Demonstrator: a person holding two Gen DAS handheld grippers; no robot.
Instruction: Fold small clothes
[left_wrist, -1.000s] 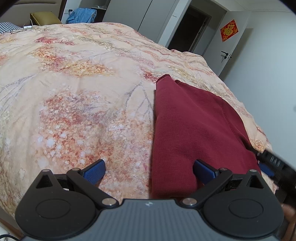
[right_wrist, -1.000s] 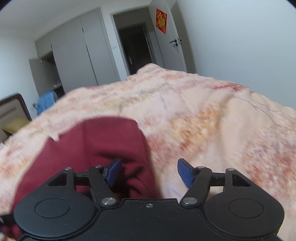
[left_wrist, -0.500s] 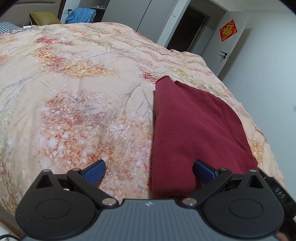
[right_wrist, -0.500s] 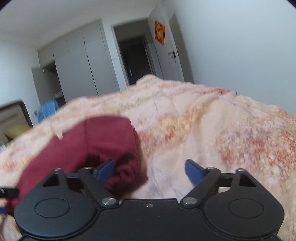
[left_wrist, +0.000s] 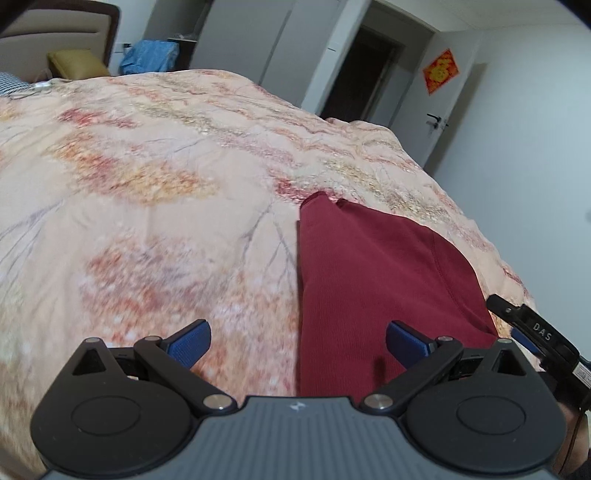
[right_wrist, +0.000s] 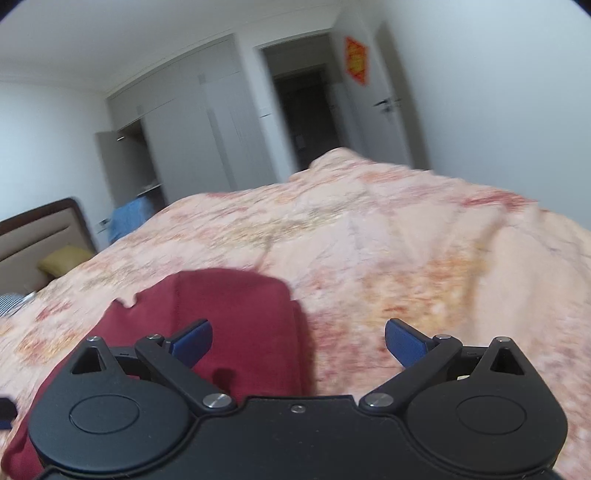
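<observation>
A dark red knitted garment (left_wrist: 373, 280) lies folded flat on the floral bedspread (left_wrist: 155, 192). My left gripper (left_wrist: 298, 341) is open and empty, raised over the garment's near left edge. My right gripper (right_wrist: 298, 341) is open and empty, raised over the garment's near right edge; the garment (right_wrist: 229, 314) shows under its left finger. The right gripper's body (left_wrist: 535, 332) shows at the right edge of the left wrist view.
The bed's right edge (left_wrist: 509, 266) runs close beside the garment. A headboard (right_wrist: 33, 236) and yellow pillow (right_wrist: 62, 258) lie at the far left. Wardrobes (right_wrist: 192, 133), a dark doorway (right_wrist: 306, 118) and a white door (left_wrist: 443, 110) stand beyond the bed.
Both grippers have lifted and tilted up away from the garment. The right gripper's jaws have opened wider; the garment's right side now lies flatter on the bed.
</observation>
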